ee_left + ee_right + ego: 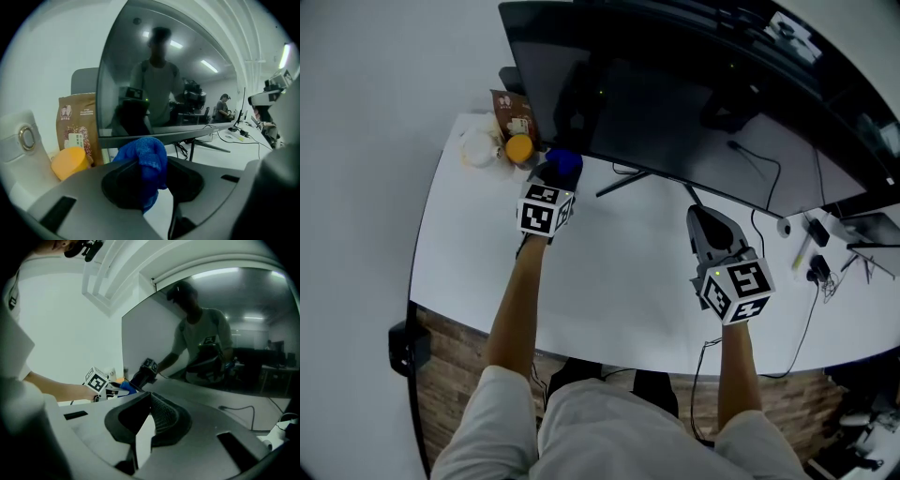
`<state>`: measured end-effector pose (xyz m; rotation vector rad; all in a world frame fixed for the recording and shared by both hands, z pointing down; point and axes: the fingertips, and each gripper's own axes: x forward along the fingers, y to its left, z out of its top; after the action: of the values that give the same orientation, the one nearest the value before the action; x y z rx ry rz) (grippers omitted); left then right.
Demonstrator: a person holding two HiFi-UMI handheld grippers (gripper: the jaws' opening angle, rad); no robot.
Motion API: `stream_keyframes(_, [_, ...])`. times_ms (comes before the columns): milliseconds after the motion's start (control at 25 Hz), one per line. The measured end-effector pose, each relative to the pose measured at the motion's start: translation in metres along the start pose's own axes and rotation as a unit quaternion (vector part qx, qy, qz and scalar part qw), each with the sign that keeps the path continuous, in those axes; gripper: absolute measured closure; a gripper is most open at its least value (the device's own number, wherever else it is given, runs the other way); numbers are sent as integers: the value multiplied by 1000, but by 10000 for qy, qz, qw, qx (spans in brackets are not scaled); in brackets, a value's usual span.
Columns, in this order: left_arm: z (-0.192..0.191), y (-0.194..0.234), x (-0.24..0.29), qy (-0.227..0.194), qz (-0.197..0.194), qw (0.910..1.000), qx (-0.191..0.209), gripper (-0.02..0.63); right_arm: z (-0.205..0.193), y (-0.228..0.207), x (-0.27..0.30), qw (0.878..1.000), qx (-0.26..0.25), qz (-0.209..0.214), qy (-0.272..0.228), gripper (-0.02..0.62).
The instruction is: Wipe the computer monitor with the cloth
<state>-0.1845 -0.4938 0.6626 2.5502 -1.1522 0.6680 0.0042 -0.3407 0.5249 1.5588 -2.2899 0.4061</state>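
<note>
Cloth (145, 161), blue and bunched, is clamped in the left hand-held gripper (555, 173), just near the monitor's (675, 103) lower left corner. The right hand-held gripper (710, 225) has its jaws together on nothing, above the table (619, 281). At the far left stand a brown pouch (512, 112) and a white container (478, 148); their contents don't show.

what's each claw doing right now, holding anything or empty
left claw: closed on the blue cloth.
right claw: closed, nothing between its jaws.
</note>
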Motion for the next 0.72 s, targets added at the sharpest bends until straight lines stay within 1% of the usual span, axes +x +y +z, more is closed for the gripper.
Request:
stream_keyframes(120, [4,-19,7,10,-81,10000,20,478,-4,-15,-16,9999,75,-134,-39,581])
stream_keyframes(320, [11,-51,20,4,-160,9998,-75,479,-12,-45,-43,9994,112,-317,-55,581])
stream_keyframes(520, [15,-91,32,5,-311,9995,-11,479,-21,-72,-66,9988,161,-449,-60,581])
stream_keyframes(720, [20,-129,43,29,-398,9992,87,479,-30,-93,-87,9986,206,-485,-72,580])
